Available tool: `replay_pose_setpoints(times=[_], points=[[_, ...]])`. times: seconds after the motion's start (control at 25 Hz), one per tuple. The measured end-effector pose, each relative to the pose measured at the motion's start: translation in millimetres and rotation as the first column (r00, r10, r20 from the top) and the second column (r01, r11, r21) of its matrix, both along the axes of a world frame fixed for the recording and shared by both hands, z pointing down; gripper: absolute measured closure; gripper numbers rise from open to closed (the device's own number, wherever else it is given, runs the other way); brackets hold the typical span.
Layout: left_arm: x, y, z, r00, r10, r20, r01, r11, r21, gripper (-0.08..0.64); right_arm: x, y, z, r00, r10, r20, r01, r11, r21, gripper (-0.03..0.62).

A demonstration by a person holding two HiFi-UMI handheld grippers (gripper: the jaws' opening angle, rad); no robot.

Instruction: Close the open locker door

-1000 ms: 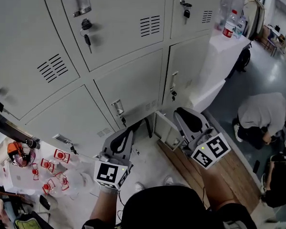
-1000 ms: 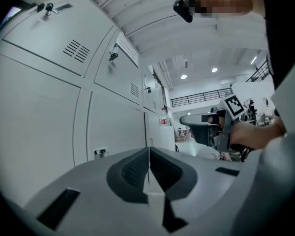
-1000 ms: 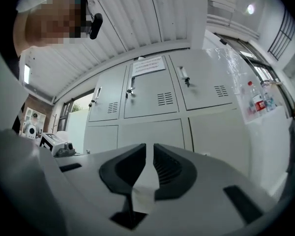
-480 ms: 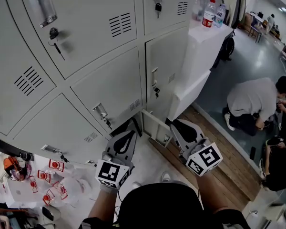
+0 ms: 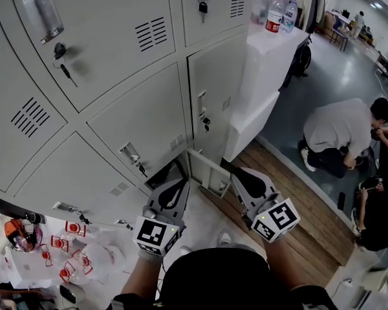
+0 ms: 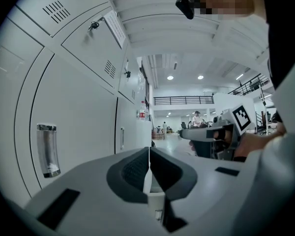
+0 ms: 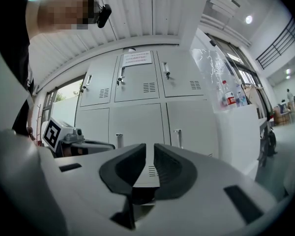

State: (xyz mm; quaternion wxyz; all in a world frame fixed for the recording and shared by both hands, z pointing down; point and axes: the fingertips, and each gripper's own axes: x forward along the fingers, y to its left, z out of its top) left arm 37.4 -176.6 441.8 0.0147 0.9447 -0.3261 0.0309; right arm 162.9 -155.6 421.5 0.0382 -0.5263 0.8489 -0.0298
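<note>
In the head view the bottom-row locker door (image 5: 205, 171) stands swung out from the grey lockers (image 5: 136, 115), with a dark opening (image 5: 163, 173) to its left. My left gripper (image 5: 176, 187) is shut and points at that opening, just short of it. My right gripper (image 5: 240, 174) sits to the right of the door's outer edge, shut with only a thin slit between its tips and nothing in it. The left gripper view shows closed locker fronts (image 6: 78, 117) and the right gripper (image 6: 211, 135). In the right gripper view closed doors (image 7: 137, 122) fill the background, with the left gripper (image 7: 71, 137) beside them.
A white counter (image 5: 271, 50) with bottles (image 5: 275, 11) stands right of the lockers. People crouch on the grey floor (image 5: 339, 134) at the right. A wooden strip (image 5: 304, 205) runs beside the counter. Red-and-white packets (image 5: 68, 250) lie at lower left. Keys hang in several locks (image 5: 64, 73).
The lockers have slid left and up in the head view. Both grippers have dropped slightly and now sit closer on either side of the open door. Neither has changed its jaws.
</note>
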Motion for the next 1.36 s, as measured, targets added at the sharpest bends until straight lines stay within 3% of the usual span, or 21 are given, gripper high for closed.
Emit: replay_pose_setpoints(times=[0.76, 1.36], points=[[-9.6, -1.2, 9.2, 1.0, -0.023, 0.019, 0.024, 0.999, -0.034, 0.537, -3.1, 0.7, -3.0, 1.0, -0.024, 0.001, 0.024, 1.0, 0.01, 0.531], [-7.1, -1.8, 0.6, 1.0, -0.019, 0.009, 0.019, 1.0, 0.003, 0.537, -0.8, 1.4, -1.3, 1.0, -0.015, 0.003, 0.015, 1.0, 0.007, 0.531]])
